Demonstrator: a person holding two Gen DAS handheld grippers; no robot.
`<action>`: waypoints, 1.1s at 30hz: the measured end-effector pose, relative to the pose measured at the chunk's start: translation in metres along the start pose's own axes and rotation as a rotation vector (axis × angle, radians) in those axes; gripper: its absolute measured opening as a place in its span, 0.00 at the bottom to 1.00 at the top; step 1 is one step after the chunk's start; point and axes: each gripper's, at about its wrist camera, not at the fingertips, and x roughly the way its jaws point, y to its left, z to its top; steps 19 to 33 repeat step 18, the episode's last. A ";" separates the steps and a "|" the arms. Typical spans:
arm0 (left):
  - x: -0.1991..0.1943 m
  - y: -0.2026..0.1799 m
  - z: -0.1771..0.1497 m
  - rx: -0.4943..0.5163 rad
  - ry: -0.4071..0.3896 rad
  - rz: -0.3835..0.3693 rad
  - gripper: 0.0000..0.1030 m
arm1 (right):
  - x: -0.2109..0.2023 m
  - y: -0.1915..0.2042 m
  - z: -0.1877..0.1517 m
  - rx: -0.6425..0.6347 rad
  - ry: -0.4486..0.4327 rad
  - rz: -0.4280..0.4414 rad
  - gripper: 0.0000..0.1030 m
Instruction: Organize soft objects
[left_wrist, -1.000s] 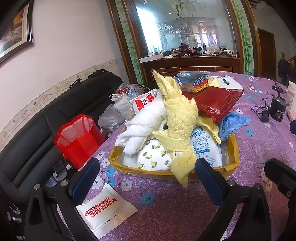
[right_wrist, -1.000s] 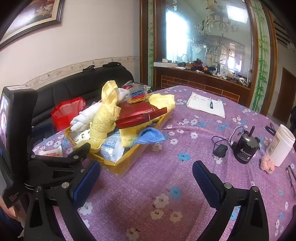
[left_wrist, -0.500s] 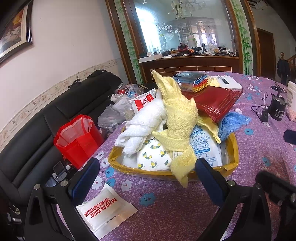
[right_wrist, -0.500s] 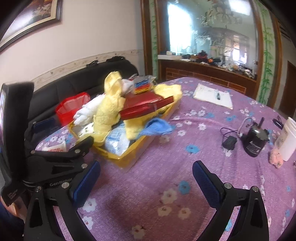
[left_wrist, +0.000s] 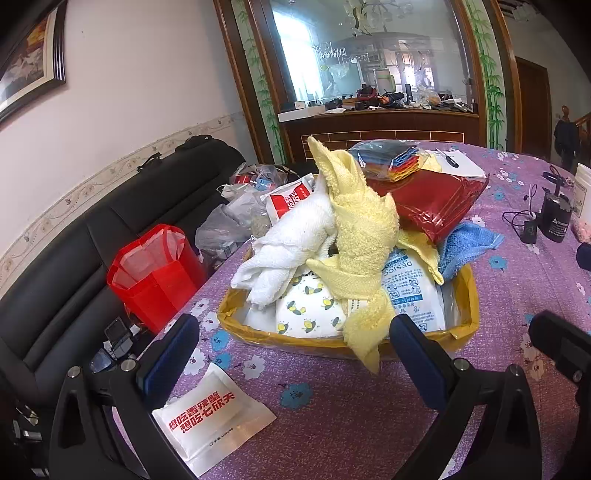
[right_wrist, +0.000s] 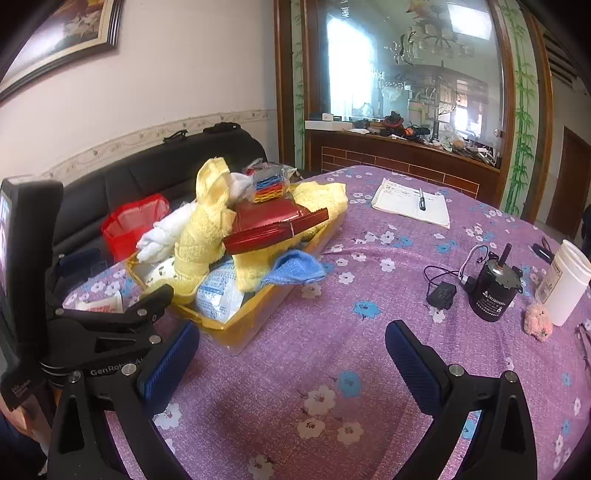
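A yellow tray (left_wrist: 467, 325) (right_wrist: 255, 321) stands on the purple flowered table (right_wrist: 369, 258), piled with soft things: a yellow towel (left_wrist: 360, 236) (right_wrist: 205, 229), a white towel (left_wrist: 288, 247), a blue cloth (left_wrist: 463, 245) (right_wrist: 295, 269), a red bag (left_wrist: 432, 203) (right_wrist: 273, 225) and white packets (left_wrist: 410, 284). My left gripper (left_wrist: 295, 360) is open and empty, just in front of the tray. My right gripper (right_wrist: 291, 363) is open and empty over bare tablecloth, right of the tray. A small pink plush (right_wrist: 537, 323) lies at the far right.
A white sachet (left_wrist: 210, 413) lies by the left fingers. A black motor with cable (right_wrist: 493, 288), a white jar (right_wrist: 565, 282) and a notebook with pen (right_wrist: 412, 201) are on the table. A red bag (left_wrist: 155, 269) and plastic bags sit on the black sofa (left_wrist: 55, 266).
The right gripper swung a little while staying open; the left gripper has stayed still. Nothing was picked up or let go.
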 end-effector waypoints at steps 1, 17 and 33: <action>0.000 0.000 0.000 0.000 0.000 0.002 1.00 | 0.000 -0.001 0.000 0.003 -0.001 -0.002 0.99; -0.008 0.005 -0.001 -0.015 -0.032 0.030 1.00 | 0.004 -0.004 -0.001 0.020 0.013 -0.008 0.99; -0.008 0.005 -0.001 -0.012 -0.031 0.034 1.00 | 0.004 -0.004 -0.001 0.021 0.013 -0.009 0.99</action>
